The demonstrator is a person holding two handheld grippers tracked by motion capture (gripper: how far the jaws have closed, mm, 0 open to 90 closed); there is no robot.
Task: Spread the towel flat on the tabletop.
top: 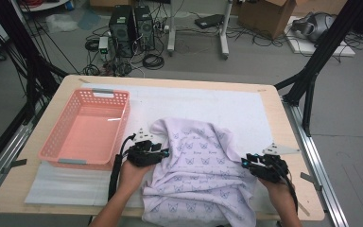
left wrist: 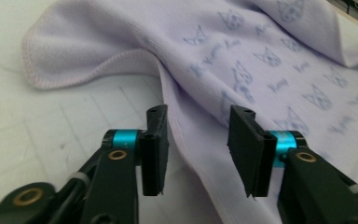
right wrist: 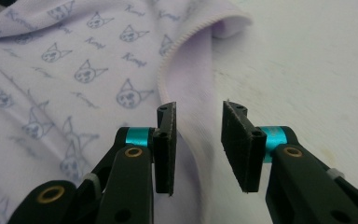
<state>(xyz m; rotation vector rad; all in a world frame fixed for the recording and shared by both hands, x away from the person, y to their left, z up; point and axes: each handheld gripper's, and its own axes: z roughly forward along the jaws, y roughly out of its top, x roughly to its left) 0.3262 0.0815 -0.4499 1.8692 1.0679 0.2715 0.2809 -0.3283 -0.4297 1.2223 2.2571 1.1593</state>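
- Left gripper (top: 163, 152): jaws apart, pads bare. In the left gripper view the hemmed edge of the lilac cloth (left wrist: 270, 60) runs through the gap without touching either pad.
- Right gripper (top: 244, 162): jaws likewise apart. In the right gripper view the cloth's stitched hem passes between them, lying on the table and not pinched.
- Cloth position: spread rumpled between the two grippers, over the near middle of the table, its near end draped toward the table's front edge. Printed with small cat-face motifs. Left gripper sits at its left border, right gripper at its right border.
- Surface: cloth lies on a white mat (top: 246, 106) that covers most of the wooden table (top: 283, 118).
- Surroundings: pink slotted basket (top: 59, 142) stands on the mat's left side, just beside the left gripper and apart from the cloth.
- Obstructions: nothing lies between either gripper and the cloth.
- Beyond the table: computer towers (top: 131, 28), loose cables and a cardboard box (top: 267, 16) on the floor.
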